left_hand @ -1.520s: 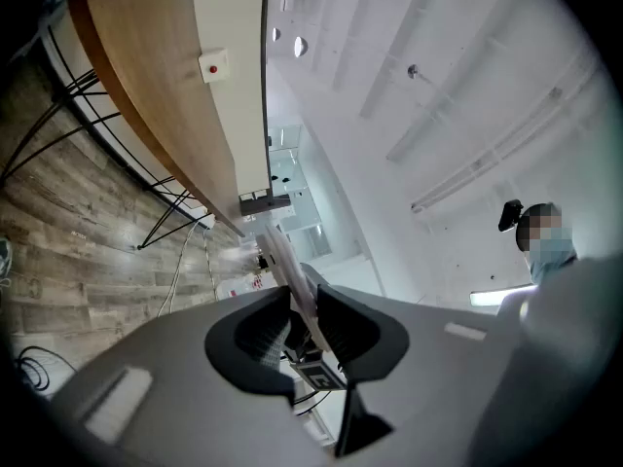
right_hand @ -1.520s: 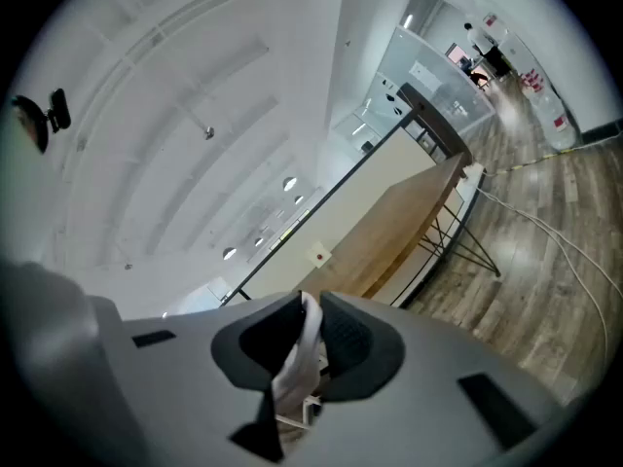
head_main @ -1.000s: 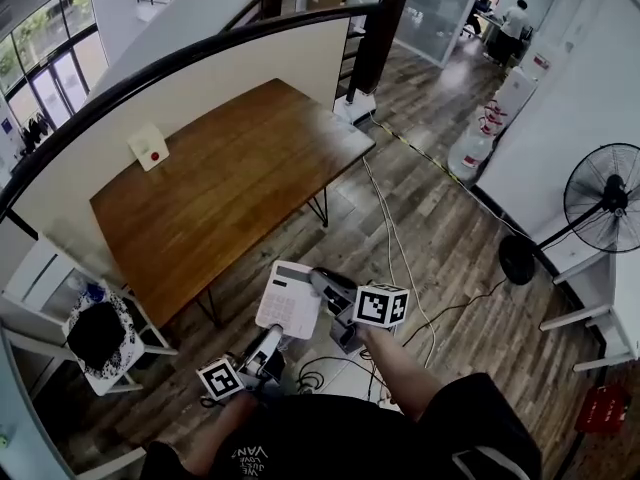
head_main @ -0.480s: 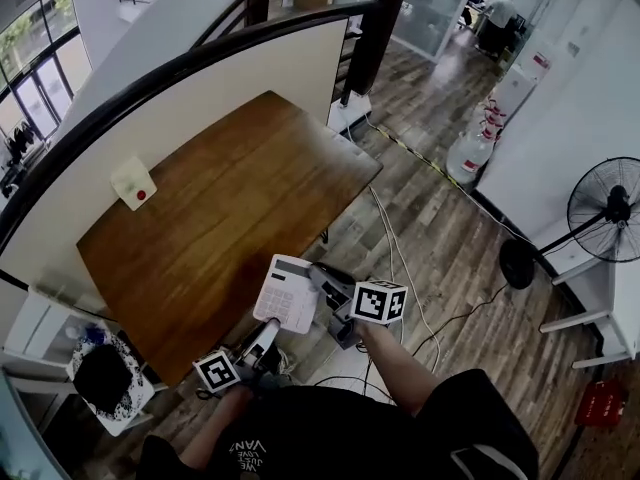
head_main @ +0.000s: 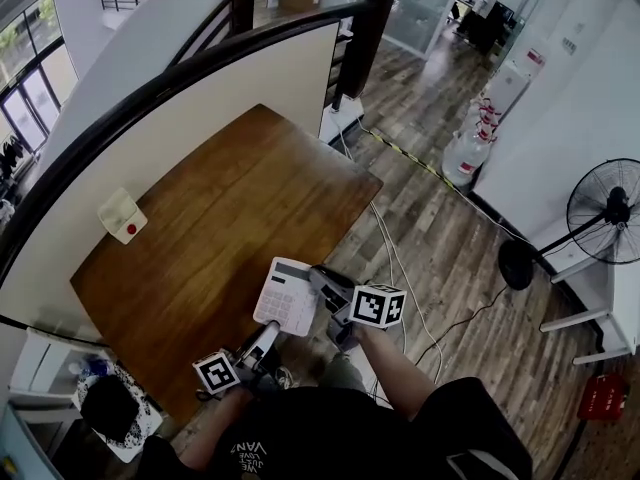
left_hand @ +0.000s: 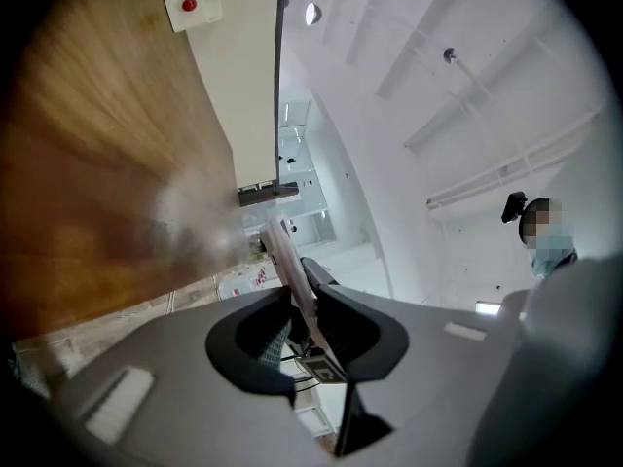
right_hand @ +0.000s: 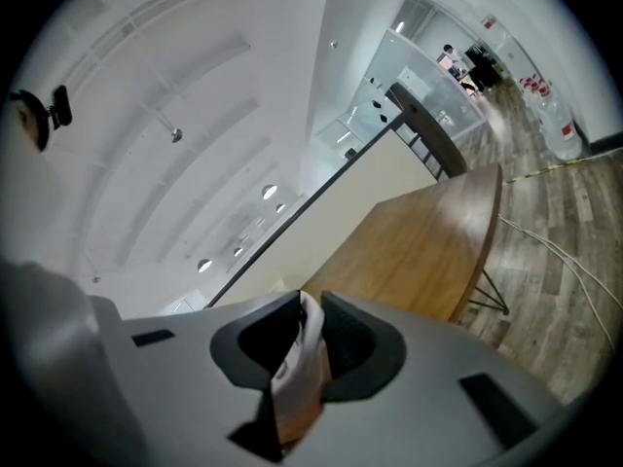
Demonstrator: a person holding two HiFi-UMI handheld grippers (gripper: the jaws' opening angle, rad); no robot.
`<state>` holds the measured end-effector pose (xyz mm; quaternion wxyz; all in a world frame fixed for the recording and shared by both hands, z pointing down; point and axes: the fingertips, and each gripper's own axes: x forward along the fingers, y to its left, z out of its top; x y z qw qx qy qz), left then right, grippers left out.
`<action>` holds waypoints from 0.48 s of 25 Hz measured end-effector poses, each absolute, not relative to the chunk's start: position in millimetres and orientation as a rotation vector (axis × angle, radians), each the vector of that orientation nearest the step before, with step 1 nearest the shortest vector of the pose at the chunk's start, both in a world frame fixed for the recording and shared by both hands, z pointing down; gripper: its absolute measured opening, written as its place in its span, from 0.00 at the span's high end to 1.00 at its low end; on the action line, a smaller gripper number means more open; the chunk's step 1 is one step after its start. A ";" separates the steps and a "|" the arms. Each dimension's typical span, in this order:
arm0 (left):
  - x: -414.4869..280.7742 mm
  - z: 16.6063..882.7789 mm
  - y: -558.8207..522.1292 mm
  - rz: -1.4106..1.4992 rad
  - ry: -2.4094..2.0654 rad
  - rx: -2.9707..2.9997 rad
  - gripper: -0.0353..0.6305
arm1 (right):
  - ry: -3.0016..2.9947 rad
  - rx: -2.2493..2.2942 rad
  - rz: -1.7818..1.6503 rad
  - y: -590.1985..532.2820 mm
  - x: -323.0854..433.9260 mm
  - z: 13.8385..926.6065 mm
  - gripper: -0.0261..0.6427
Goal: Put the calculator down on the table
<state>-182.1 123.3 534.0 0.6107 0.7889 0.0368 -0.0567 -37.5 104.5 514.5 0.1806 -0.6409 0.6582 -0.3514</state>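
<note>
Holding one white calculator (head_main: 288,296) edge-on to both gripper cameras, we cannot read its keys there. Our left gripper (head_main: 270,333) clamps its near edge and our right gripper (head_main: 320,286) clamps its right side, both sets of jaws narrowly apart. One wooden table (head_main: 220,218) spreads just ahead of both grippers.

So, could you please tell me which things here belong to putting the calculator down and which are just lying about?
Job: calculator, left claw and right claw gripping it, wooden table.
Lying about: white box with red button, fan, water bottles.
</note>
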 end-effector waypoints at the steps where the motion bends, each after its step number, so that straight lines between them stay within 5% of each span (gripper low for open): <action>1: -177.9 536.0 120.4 -0.129 0.075 1.822 0.84 | 1.864 -1.805 -0.997 101.0 -33.3 515.9 0.87; 12: -103.1 531.8 79.2 -0.284 -0.108 1.832 0.84 | 2.003 -1.632 -1.086 42.7 39.9 523.3 0.87</action>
